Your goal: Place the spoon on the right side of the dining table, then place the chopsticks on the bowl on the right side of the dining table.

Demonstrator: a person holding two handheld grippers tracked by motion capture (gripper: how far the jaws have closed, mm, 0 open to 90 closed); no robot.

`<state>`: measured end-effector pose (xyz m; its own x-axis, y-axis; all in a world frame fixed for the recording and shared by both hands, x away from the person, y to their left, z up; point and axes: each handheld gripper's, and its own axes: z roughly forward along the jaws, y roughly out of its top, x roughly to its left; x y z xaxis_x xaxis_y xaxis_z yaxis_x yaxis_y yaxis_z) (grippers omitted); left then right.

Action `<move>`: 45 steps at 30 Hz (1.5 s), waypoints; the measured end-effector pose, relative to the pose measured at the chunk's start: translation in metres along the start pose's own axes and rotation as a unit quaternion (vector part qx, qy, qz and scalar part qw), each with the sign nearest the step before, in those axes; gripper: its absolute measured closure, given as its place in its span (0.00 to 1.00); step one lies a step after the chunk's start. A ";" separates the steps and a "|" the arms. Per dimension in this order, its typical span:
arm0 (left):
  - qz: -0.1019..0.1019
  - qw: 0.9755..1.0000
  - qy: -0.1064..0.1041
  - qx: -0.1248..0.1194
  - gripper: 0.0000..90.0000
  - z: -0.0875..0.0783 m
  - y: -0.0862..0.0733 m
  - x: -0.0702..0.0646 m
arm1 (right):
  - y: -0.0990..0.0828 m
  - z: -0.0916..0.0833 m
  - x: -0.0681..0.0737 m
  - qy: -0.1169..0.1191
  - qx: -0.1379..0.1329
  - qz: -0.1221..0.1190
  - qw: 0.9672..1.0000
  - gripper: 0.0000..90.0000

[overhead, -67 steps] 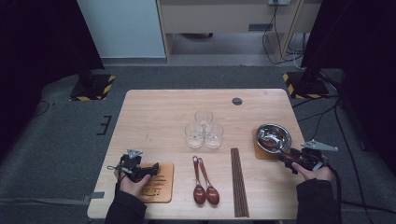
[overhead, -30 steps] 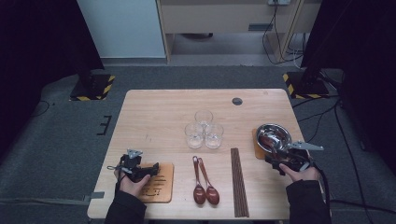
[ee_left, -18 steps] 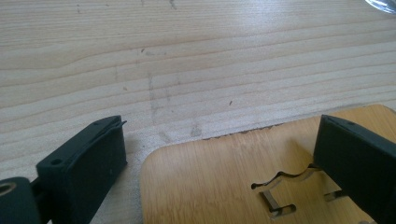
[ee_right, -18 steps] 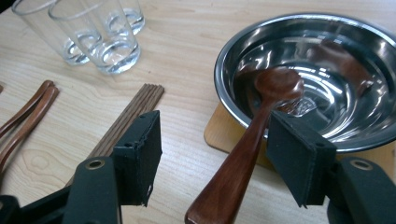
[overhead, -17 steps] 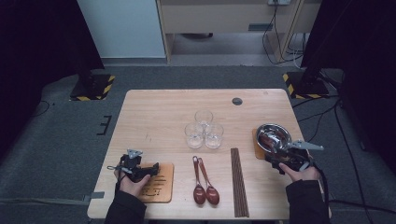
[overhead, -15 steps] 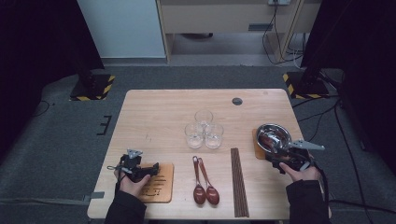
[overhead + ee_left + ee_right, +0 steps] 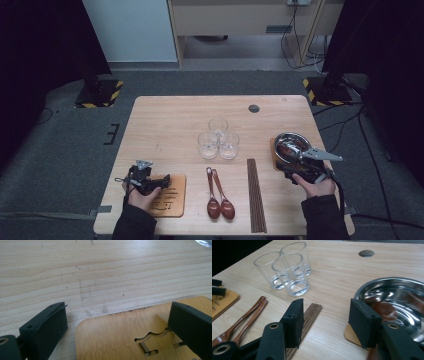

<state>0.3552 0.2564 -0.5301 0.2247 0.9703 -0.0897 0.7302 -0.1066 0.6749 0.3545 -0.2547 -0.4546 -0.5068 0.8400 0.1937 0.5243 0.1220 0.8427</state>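
On a wooden counter [image 7: 170, 125], the left gripper [image 7: 150, 181] rests released, jaws straddling a bamboo coaster [image 7: 130, 337]. Two wooden spoons [image 7: 218, 195], three empty glasses [image 7: 218, 139] clustered touching, and dark chopsticks [image 7: 256, 195] lie between. The right gripper [image 7: 324, 320], also released, hovers beside a steel bowl [image 7: 402, 302] on another coaster; its contents are unclear.

— What do the person's tools look like?
— The left gripper [image 7: 150, 181] and right gripper [image 7: 300, 170] are black, with flat rectangular jaw blocks and round screw holes. The right one carries a grey three-cornered plate and a black cable.
— And the clothing?
— Dark long sleeves [image 7: 325, 217] on both arms.
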 end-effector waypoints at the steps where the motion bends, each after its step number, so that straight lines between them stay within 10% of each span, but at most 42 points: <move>1: 0.000 1.000 0.000 0.000 0.02 0.000 0.000 0.000 | 0.000 0.002 0.002 0.004 0.002 -0.003 1.000 0.52; 45: 0.001 1.000 0.000 0.000 0.02 0.000 0.000 0.000 | -0.038 0.047 0.031 0.008 0.092 -0.048 0.995 0.67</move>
<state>0.3552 0.2563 -0.5301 0.2251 0.9703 -0.0886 0.7304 -0.1079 0.6745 0.3505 -0.2083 -0.5038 -0.5700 0.8119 0.1266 0.5889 0.2963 0.7519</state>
